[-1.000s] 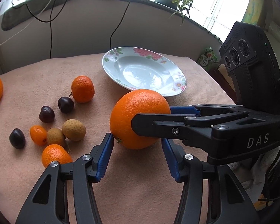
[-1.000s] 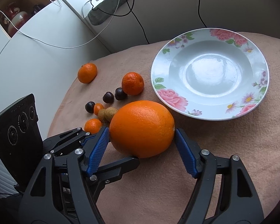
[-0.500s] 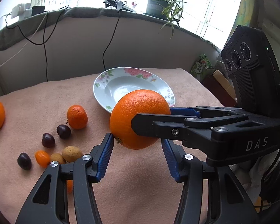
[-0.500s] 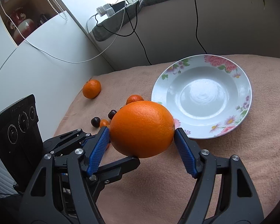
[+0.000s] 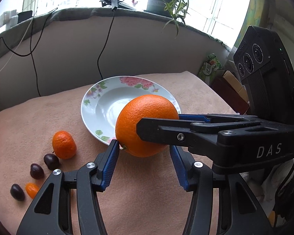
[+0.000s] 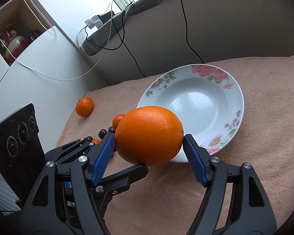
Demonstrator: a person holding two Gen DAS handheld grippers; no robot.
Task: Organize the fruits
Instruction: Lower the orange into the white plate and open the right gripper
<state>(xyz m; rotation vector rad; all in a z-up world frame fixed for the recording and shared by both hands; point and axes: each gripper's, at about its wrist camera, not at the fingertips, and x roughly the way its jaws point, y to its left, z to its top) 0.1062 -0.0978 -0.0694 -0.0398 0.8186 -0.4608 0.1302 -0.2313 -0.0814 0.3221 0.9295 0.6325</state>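
Note:
A large orange point(image 5: 147, 124) point(image 6: 149, 135) is held in the air above the tan cloth, near the front rim of a floral white plate point(image 5: 100, 105) point(image 6: 196, 99). My right gripper point(image 6: 149, 152) is shut on it, one blue pad on each side. My left gripper point(image 5: 145, 160) is open just under and around the same orange, crossing the right gripper's fingers point(image 5: 166, 133); its left pad touches the fruit, its right pad stands apart. The plate is empty.
On the cloth to the left lie a mandarin point(image 5: 64, 145), dark cherries point(image 5: 51, 161), a kumquat point(image 5: 31, 190) and another mandarin point(image 6: 84, 106). Cables hang down the back wall. A potted plant point(image 5: 162, 2) stands on the sill.
Both grippers have risen with the orange, lifting it off the cloth and toward the plate. The small fruits have dropped lower and left in view.

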